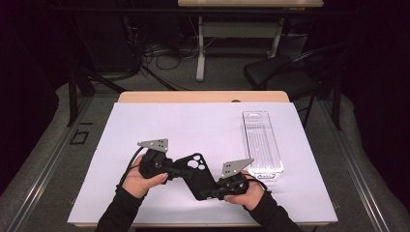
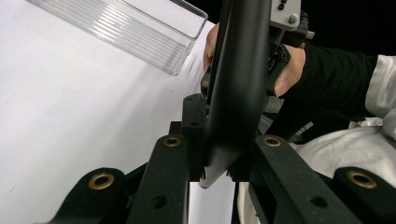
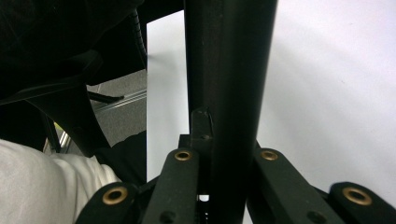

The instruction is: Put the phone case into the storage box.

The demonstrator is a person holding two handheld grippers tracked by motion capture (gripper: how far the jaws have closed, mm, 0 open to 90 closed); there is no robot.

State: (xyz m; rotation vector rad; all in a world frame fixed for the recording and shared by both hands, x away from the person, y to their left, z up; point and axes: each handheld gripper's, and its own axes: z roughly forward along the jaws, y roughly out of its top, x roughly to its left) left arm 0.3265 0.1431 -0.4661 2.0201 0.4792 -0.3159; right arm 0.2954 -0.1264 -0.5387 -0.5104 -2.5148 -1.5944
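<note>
Phone case [image 1: 196,175] between both hand-held grippers

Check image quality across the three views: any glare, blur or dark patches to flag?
High view: white table cover evenly lit, room behind nearly black, black phone case reads as a flat silhouette, clear tray shows pale glints. Left gripper view: case close and soft, a sheen down its side; tray ribs sharp. Right gripper view: case blurred, upper left dark.
</note>
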